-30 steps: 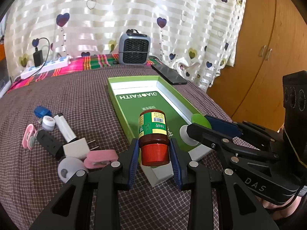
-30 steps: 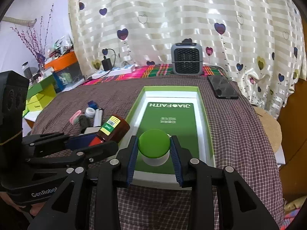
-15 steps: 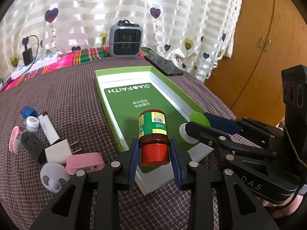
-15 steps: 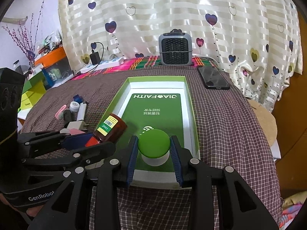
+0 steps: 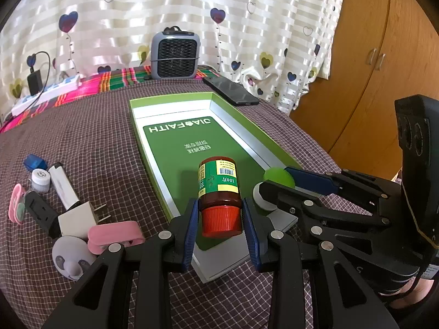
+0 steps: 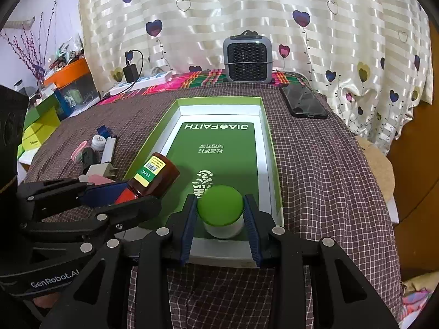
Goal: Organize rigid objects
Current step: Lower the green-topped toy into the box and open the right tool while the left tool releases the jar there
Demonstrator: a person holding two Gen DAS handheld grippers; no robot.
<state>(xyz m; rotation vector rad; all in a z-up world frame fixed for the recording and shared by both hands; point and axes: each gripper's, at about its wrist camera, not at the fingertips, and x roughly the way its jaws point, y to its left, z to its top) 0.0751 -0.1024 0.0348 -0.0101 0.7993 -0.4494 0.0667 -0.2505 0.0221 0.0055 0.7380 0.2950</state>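
Sitting between closed jaws: bottle (image 5: 218, 192), jar (image 6: 220, 211).

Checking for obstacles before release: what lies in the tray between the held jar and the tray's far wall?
Nothing: in the right wrist view, bare green printed floor runs from the green-lidded jar to the tray wall.

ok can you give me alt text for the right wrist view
The right gripper holds a green-lidded white jar over the near end of an open green box on a checked tablecloth. To its left, the left gripper holds a brown bottle with a red cap at the box's edge.
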